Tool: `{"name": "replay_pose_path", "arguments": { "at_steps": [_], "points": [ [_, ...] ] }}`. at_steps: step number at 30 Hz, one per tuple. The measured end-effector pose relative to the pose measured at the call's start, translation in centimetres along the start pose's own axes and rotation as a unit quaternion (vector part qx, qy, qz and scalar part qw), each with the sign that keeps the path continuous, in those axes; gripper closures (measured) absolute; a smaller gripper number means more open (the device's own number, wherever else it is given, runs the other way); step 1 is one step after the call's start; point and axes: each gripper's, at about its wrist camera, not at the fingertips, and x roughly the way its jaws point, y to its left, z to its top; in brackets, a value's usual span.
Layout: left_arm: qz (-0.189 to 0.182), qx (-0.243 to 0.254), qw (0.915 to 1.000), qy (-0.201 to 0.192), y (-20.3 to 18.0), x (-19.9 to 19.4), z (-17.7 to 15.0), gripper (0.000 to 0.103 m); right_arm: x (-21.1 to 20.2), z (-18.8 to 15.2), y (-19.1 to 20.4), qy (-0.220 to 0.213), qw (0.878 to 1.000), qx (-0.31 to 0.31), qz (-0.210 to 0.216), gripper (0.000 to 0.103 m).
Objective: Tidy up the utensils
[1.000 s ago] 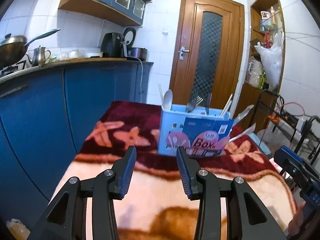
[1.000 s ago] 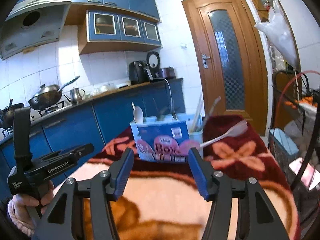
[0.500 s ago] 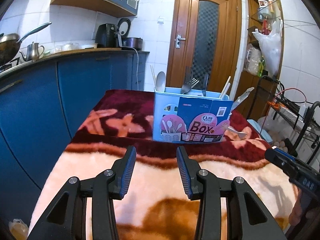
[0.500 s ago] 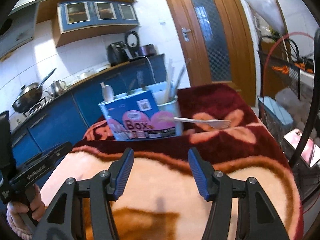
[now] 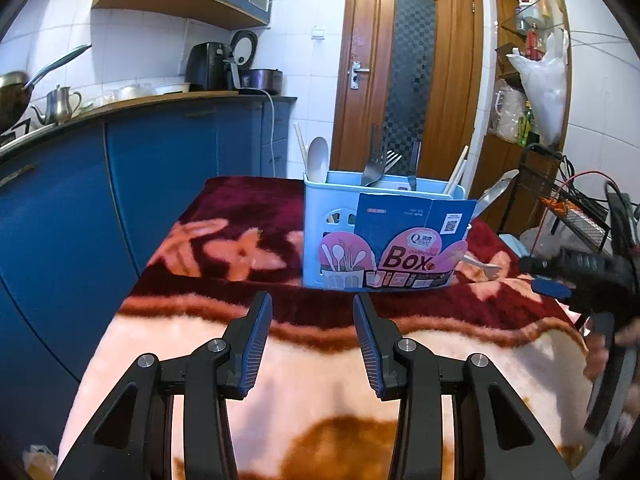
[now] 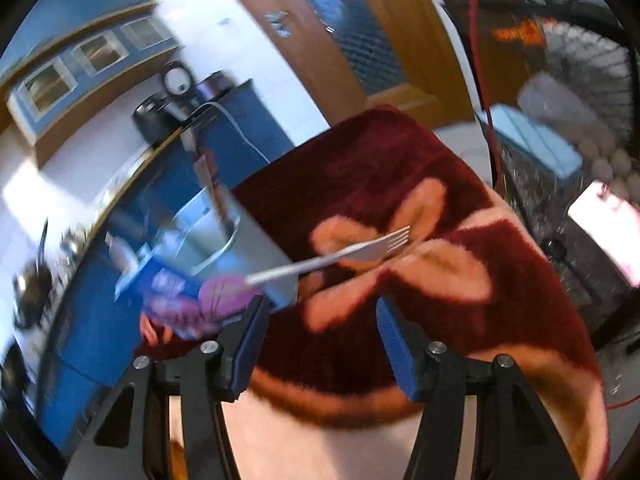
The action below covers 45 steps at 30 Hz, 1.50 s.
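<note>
right wrist view: right hand-held gripper (image 6: 320, 328) tilted, jaws apart (empty), near fork (image 6: 340, 254)

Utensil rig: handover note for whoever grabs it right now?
Left gripper: open, empty, held above the blanket in front of the blue utensil box.
Right gripper: open, empty, pointed at the loose fork; the view is motion-blurred.
Things: the box stands on the blanket; a white spoon, forks and chopsticks stand in it. The loose fork lies on the blanket to the right of the box, tines pointing away from it.
Done: most utensils are in the box.
Left: grasp the fork with the right gripper and probably drop it into the box.
</note>
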Motion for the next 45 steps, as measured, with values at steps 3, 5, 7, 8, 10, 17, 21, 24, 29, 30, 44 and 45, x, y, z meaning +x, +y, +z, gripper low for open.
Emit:
{"name": "replay_pose_path", "arguments": {
  "at_steps": [3, 5, 7, 8, 10, 17, 21, 24, 29, 30, 44, 45],
  "points": [
    [0.001, -0.003, 1.0000, 0.001, 0.2, 0.4, 0.1, 0.060, 1.3, 1.7, -0.5, 0.008, 0.999, 0.028, -0.014, 0.043],
    [0.001, -0.006, 1.0000, 0.002, 0.3, 0.7, 0.2, 0.060, 2.4, 2.6, -0.7, 0.019, 0.999, 0.042, -0.025, 0.043],
    [0.002, -0.008, 1.0000, 0.004, 0.4, 1.0, 0.2, 0.060, 3.6, 3.5, -0.8, 0.031, 0.997, 0.054, -0.038, 0.043],
    [0.003, -0.008, 1.0000, 0.004, 0.4, 1.1, 0.2, 0.060, 4.2, 3.8, -0.7, 0.035, 0.997, 0.056, -0.049, 0.043],
    [0.004, -0.008, 0.9999, 0.005, 0.5, 1.3, 0.2, 0.060, 4.9, 4.5, -0.7, 0.038, 0.996, 0.057, -0.060, 0.043],
    [0.005, -0.018, 0.9998, 0.010, 1.0, 2.2, 0.2, 0.060, 6.5, 5.2, -1.0, 0.060, 0.993, 0.081, -0.060, 0.043],
    [0.005, -0.025, 0.9996, 0.012, 1.3, 2.5, 0.3, 0.060, 7.3, 4.5, -1.4, 0.077, 0.991, 0.067, -0.082, 0.043],
    [0.005, -0.026, 0.9996, 0.011, 1.3, 2.6, 0.3, 0.060, 7.6, 4.5, -1.7, 0.078, 0.991, 0.067, -0.085, 0.044],
    [0.003, -0.025, 0.9996, 0.014, 1.3, 3.0, 0.4, 0.060, 8.4, 5.0, -1.3, 0.087, 0.989, 0.077, -0.087, 0.047],
    [0.002, -0.025, 0.9996, 0.014, 1.2, 3.0, 0.4, 0.060, 9.0, 5.4, -1.2, 0.090, 0.989, 0.082, -0.085, 0.047],
    [-0.010, -0.033, 0.9993, 0.015, 1.4, 3.2, 0.5, 0.060, 5.8, 6.4, -1.5, 0.015, 0.992, 0.119, -0.047, 0.092],
    [-0.010, -0.034, 0.9993, 0.015, 1.4, 3.2, 0.4, 0.060, 5.2, 6.4, -1.4, 0.005, 0.992, 0.121, -0.039, 0.093]
  ]
}}
